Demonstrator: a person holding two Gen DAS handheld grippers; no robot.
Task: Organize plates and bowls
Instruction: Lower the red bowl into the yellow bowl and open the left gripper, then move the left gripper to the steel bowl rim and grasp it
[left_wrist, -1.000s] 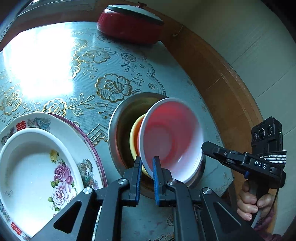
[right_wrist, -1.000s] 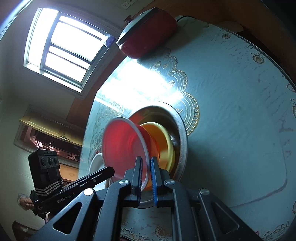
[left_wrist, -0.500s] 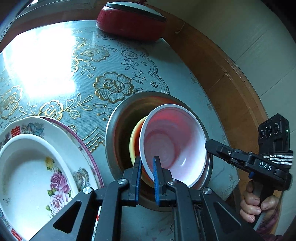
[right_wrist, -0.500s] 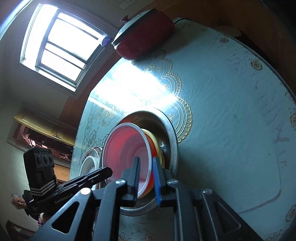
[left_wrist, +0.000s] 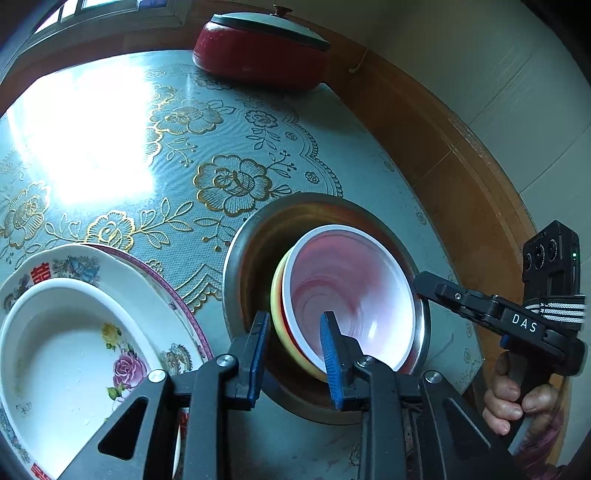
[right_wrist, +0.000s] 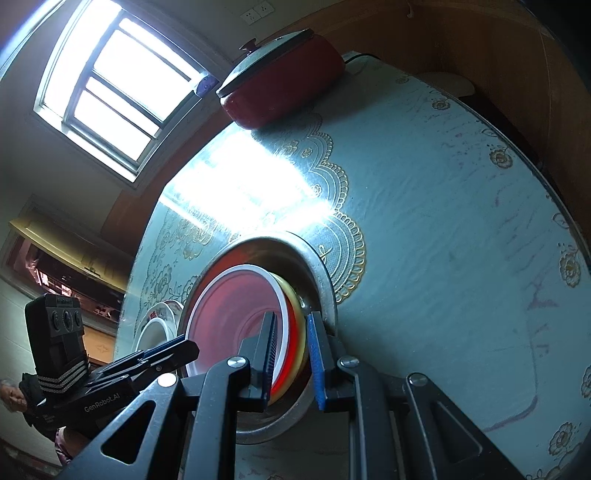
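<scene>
A red bowl with a white rim rests inside a yellow bowl, both nested in a steel bowl. My left gripper is open, its jaws straddling the near rims of the red and yellow bowls. My right gripper is open too, straddling the opposite rims of the red bowl and yellow bowl inside the steel bowl. The right gripper also shows in the left wrist view.
A white floral bowl sits on a patterned plate to the left of the steel bowl. A red lidded pot stands at the far table edge. The round table's wooden rim curves on the right.
Both grippers lowered the red bowl into the yellow bowl, then opened and let go of its rim. The red bowl now lies nested instead of tilted up.
</scene>
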